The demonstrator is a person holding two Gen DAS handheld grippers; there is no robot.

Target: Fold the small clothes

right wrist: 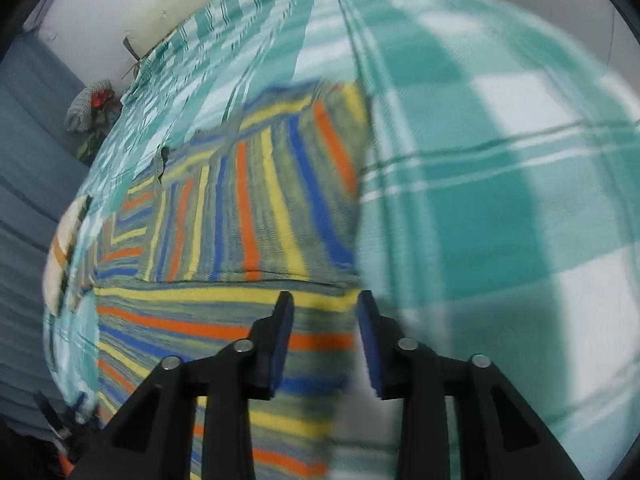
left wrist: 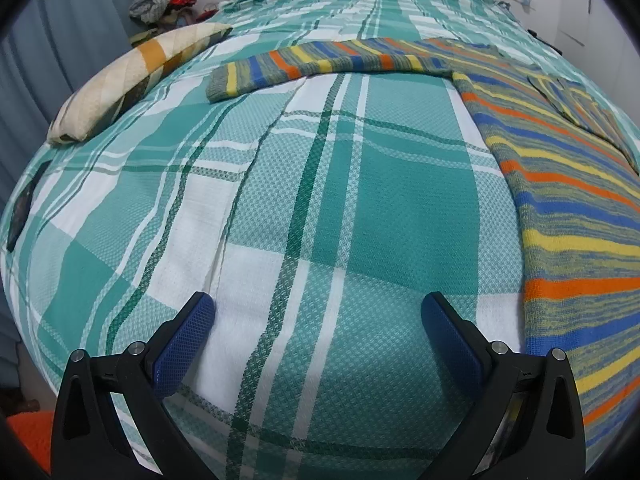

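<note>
Striped sweater [right wrist: 248, 208] lies flat on the plaid bedspread [left wrist: 280, 208], one sleeve [left wrist: 320, 62] stretched out sideways. Right gripper [right wrist: 326, 300], jaws partly apart and empty, hangs over the sweater's right edge. Left gripper [left wrist: 318, 308], jaws wide and empty, hangs over bare bedspread left of the sweater, farther off.

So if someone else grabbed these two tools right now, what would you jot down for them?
Left tool: open wide, empty, over bare plaid bedspread.
Right tool: partly open, nothing between its pads, above the striped sweater near its right edge; that view is blurred.
Sweater: flat on the bed, one sleeve stretched out sideways, the other already folded across the body.
Done: one sleeve fold, it seems.
Left: fold the outstretched sleeve in, then probably fold the body.
</note>
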